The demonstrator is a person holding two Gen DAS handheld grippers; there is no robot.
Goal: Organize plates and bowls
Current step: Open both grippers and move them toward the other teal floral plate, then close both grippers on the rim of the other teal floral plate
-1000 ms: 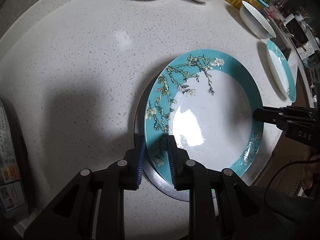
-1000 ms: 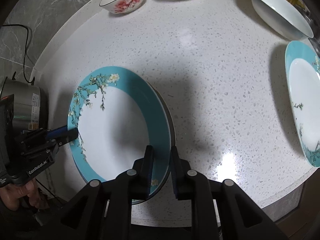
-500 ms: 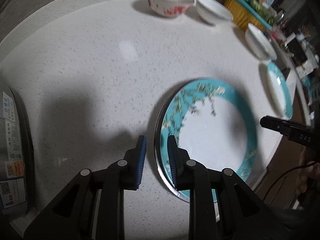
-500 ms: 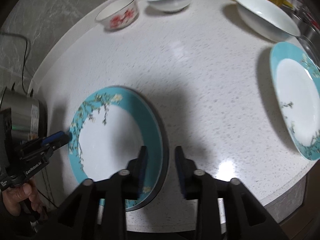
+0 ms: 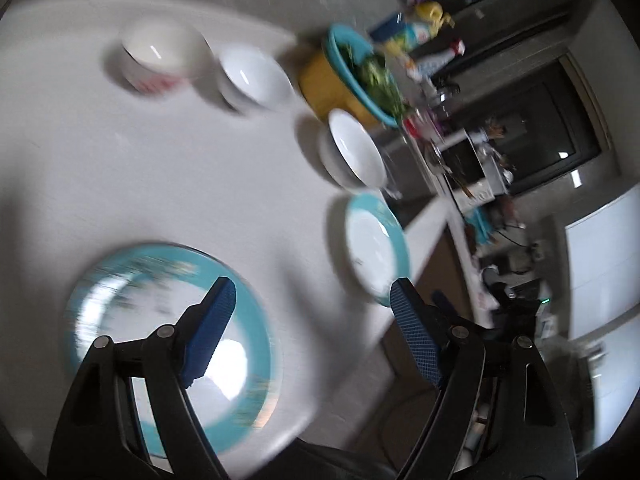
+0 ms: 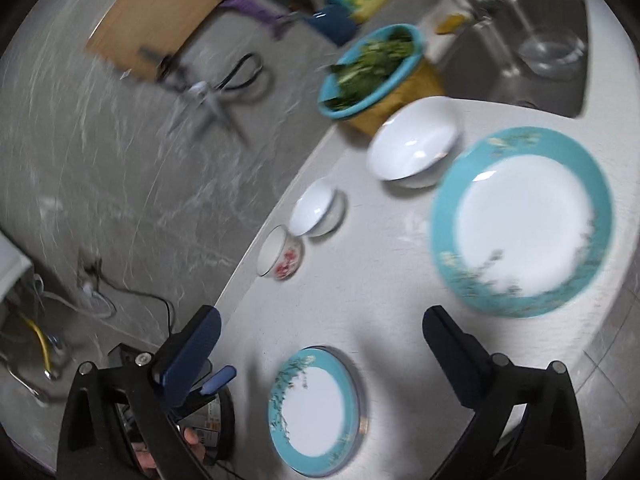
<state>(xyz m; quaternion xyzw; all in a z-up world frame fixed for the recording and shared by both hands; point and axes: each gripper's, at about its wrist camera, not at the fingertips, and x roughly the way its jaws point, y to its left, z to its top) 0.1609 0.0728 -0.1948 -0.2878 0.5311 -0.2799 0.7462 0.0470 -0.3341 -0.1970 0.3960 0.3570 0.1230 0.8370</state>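
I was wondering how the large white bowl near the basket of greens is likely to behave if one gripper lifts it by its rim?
The large white bowl looks like glazed ceramic, so probably stiff, breakable and fairly heavy. Its glossy highlights suggest a slick rim that might slip between the fingers. Wide, with a narrower base, it would likely tilt when lifted from one side.

Two teal-rimmed plates (image 6: 316,408) lie stacked — a third (image 6: 520,220) apart, three bowls (image 6: 412,146) beyond.
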